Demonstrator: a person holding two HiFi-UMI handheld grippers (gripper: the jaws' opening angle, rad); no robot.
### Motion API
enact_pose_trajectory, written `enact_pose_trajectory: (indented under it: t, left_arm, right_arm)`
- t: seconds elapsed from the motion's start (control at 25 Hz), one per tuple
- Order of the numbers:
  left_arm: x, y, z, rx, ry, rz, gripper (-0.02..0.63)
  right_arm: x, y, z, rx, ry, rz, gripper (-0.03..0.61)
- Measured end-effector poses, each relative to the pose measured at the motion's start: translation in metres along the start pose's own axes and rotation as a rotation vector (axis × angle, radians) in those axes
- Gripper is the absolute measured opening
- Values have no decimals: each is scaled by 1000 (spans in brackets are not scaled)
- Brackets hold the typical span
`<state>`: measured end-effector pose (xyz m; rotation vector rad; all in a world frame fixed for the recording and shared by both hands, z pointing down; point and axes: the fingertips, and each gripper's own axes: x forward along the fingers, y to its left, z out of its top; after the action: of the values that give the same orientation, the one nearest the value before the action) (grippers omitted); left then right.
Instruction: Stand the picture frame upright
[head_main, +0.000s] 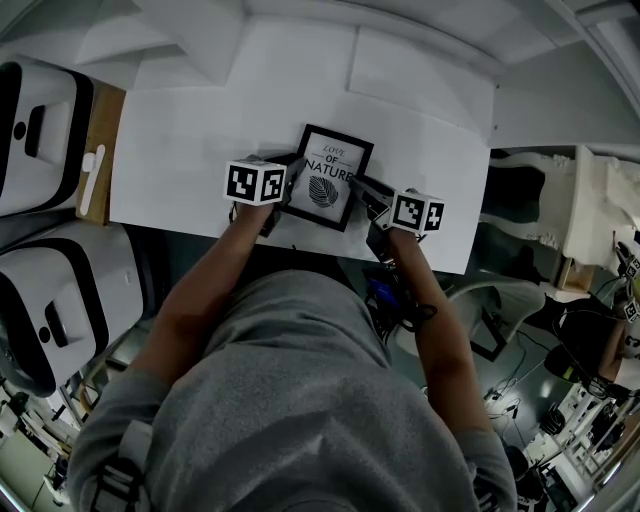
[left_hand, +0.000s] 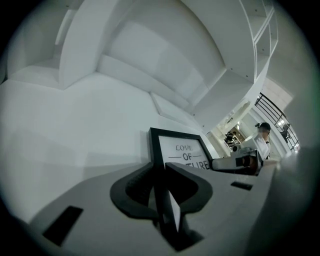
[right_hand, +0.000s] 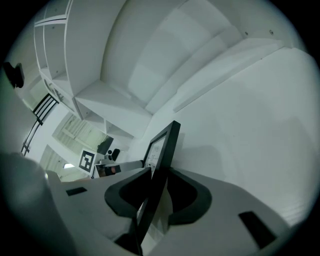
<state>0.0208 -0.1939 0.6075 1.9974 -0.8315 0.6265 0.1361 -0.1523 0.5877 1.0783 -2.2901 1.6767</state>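
Our left tool (left_hand: 159, 169) grips the near edge of the black picture frame (left_hand: 179, 149); our right tool (left_hand: 235, 162) sits at its far side.

A white tabletop (head_main: 170, 150) filled the middle of the head view under soft, even light. Beyond its far edge rose white stepped ledges (head_main: 300, 40). At the table's left end lay a narrow wooden board (head_main: 105, 110), and farther left stood two bulky white units with black recesses (head_main: 40, 130). To the right, past the table, was a cluttered area of white equipment and dark cables (head_main: 540, 400). The left gripper view showed tall white shelving (left_hand: 260, 35) on the right and, far off, a black railing (left_hand: 272, 112) in a brighter space.
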Motion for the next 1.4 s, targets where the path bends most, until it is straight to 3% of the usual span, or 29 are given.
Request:
enact_pose_trajectory:
  t: [0.36, 0.52, 0.76, 1.08, 1.4]
  left_arm:
    - [-6, -2, -1, 64, -24, -14, 83]
    - [-11, -5, 6, 107, -46, -26, 86]
    - [-28, -8, 19, 139, -117, -43, 89]
    - [-56, -20, 50, 181, -209, -36, 89]
    - [-86, -25, 76, 224, -298, -13, 94]
  right_arm:
    - [-7, 20, 21, 110, -98, 124, 91]
    - [-9, 29, 29, 113, -125, 176, 83]
    - [-10, 44, 38, 157, -162, 231, 81]
    - [-15, 75, 65, 134, -206, 321, 81]
    - [-21, 86, 80, 113, -225, 354, 81]
